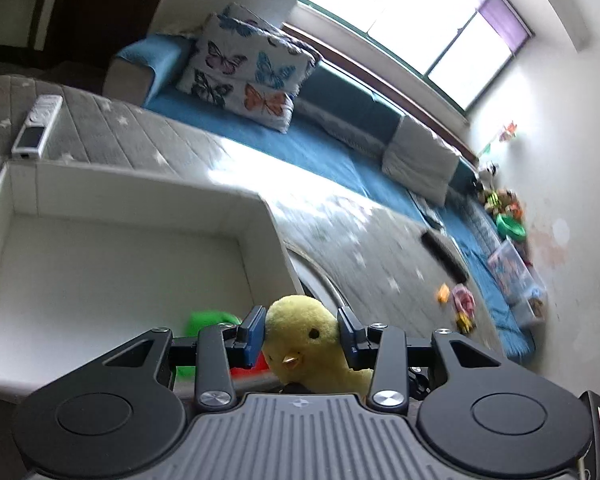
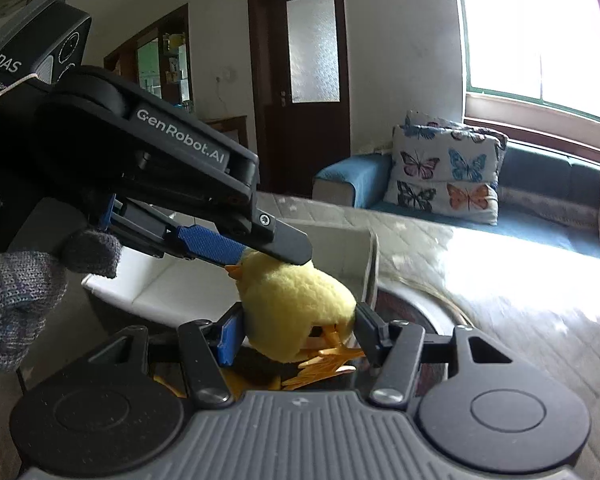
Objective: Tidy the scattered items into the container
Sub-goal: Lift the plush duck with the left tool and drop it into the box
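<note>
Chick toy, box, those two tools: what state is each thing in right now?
Chick: held off the surface, gripped by both tools.
Left tool: shut on the chick's head.
Right tool: shut on the chick's body.
Box: open-topped, upright, mostly bare inside.
Green toy: already lying in the box.
Remote: lying flat on the grey quilt, beyond the box.
Door: closed.
</note>
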Motion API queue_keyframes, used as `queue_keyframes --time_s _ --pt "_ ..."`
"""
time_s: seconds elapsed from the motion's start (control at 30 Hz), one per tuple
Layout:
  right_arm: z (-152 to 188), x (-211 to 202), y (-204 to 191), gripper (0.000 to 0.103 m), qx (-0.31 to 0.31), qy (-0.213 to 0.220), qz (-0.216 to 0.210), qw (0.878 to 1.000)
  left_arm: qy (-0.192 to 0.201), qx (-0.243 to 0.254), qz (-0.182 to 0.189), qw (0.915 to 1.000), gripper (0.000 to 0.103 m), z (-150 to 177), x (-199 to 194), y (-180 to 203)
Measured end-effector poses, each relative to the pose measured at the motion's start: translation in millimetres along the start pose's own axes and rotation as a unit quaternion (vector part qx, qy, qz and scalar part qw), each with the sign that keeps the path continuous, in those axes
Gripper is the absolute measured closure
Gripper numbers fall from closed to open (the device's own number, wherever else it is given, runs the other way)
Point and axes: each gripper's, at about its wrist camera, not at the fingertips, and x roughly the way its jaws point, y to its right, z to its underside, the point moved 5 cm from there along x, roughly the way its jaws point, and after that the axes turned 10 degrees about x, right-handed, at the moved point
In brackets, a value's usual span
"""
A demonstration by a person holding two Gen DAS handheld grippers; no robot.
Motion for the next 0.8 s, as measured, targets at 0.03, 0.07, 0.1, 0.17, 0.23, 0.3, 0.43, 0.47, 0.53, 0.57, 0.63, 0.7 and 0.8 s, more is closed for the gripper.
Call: queue_keyframes --time_s 0.03,0.07,0.1,0.17,0.23,0.3,0.43,0.47,0.53,0.57,0.63,0.7,0.8 --pt "-3.4 6.8 -1.3 0.045 -0.001 0.000 -0.001 1.000 0.002 -0.003 -0.003 1.0000 0.061 -4.1 2.1 -4.9" --pt "-6.3 13.5 -2.5 0.045 -0.002 0.000 -0.001 1.000 0.003 -0.005 -0.005 1.0000 0.061 -7.0 4.4 -9.2" --pt "-8.4 20.1 -3.4 0.045 -0.003 0.000 -0.002 1.000 0.005 -0.006 -0.008 0.9999 0.061 -9.6 6.8 -13.4" --pt "-10.4 32.8 -4.2 0.045 -0.004 -0.003 -0.004 1.000 0.006 -0.010 -0.011 0.9999 0.062 -13.8 12.8 -21.7" --pt "-11.0 44.2 -4.1 0.045 -0.007 -0.006 -0.003 1.000 0.005 -0.015 -0.010 0.9998 0.062 -16.0 18.4 -30.9" --pt "-10.6 52.9 -4.7 0.045 -0.014 -0.009 0.001 1.000 0.004 -0.023 -0.008 0.9997 0.062 -16.4 24.6 -39.7" --pt "-6.8 70.8 -4.8 0.044 -0.027 -0.019 0.011 0.999 0.002 -0.041 -0.005 0.9991 0.062 -13.2 35.7 -54.3" --pt "-5.8 73.7 -4.7 0.043 -0.031 -0.019 0.015 0.999 0.004 -0.045 -0.004 0.9990 0.062 -12.3 37.0 -57.1" --pt "-4.4 75.8 -5.7 0.041 -0.035 -0.018 0.019 0.999 0.008 -0.053 -0.001 0.9986 0.062 -11.0 37.6 -61.5" --pt "-4.1 76.1 -5.6 0.040 -0.033 -0.018 0.020 0.999 0.009 -0.056 -0.001 0.9984 0.063 -10.5 37.8 -63.7" --pt "-3.8 74.7 -5.4 0.034 -0.033 -0.014 0.025 0.999 0.007 -0.060 -0.004 0.9982 0.064 -10.1 37.7 -66.2" --pt "-3.6 71.4 -5.9 0.034 -0.033 -0.008 0.031 0.999 0.006 -0.060 -0.005 0.9981 0.064 -9.3 35.9 -67.7" --pt "-4.4 65.7 -6.8 0.032 -0.032 -0.003 0.032 0.999 0.008 -0.060 -0.007 0.9981 0.064 -7.5 30.2 -67.7"
